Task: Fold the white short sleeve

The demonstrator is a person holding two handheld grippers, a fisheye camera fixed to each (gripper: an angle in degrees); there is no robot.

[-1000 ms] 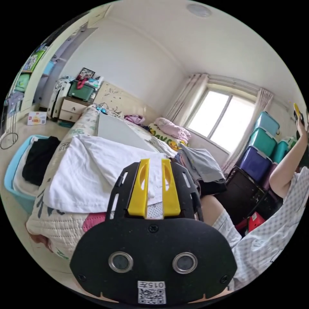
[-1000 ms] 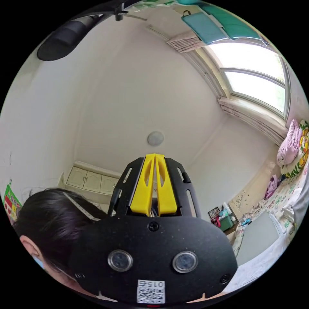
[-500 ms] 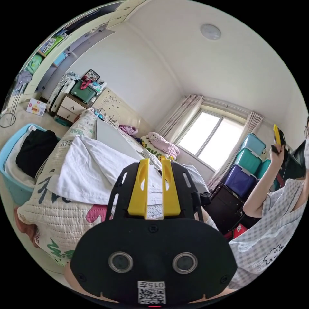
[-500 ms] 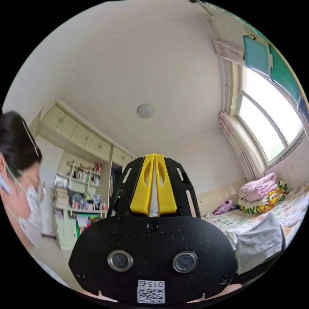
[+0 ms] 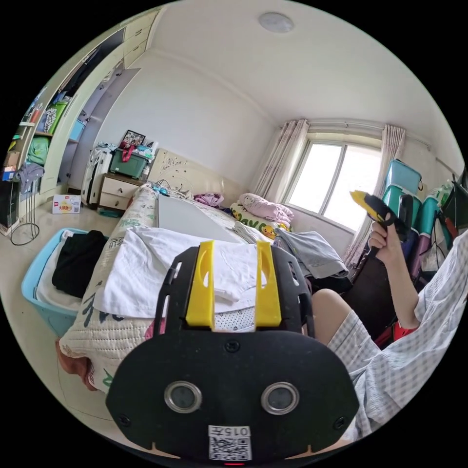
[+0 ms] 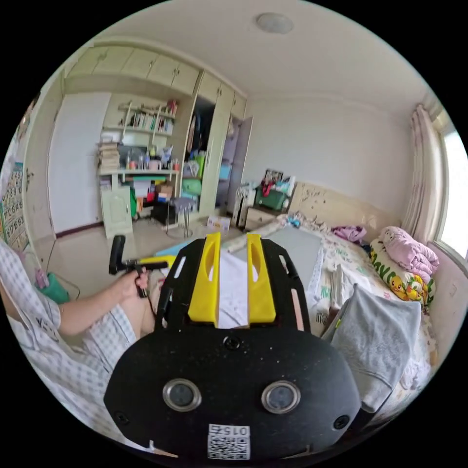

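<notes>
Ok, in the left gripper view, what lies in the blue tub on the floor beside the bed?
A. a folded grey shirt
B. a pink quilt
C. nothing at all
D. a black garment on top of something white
D: a black garment lies in the blue tub, with white fabric showing under it.

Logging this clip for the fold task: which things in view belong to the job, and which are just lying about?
Job:
white short sleeve, spread on the bed
left gripper, open
right gripper, open

Lying about:
grey garment
blue basket holding a black garment
pink bedding bundle
stacked storage boxes
</notes>
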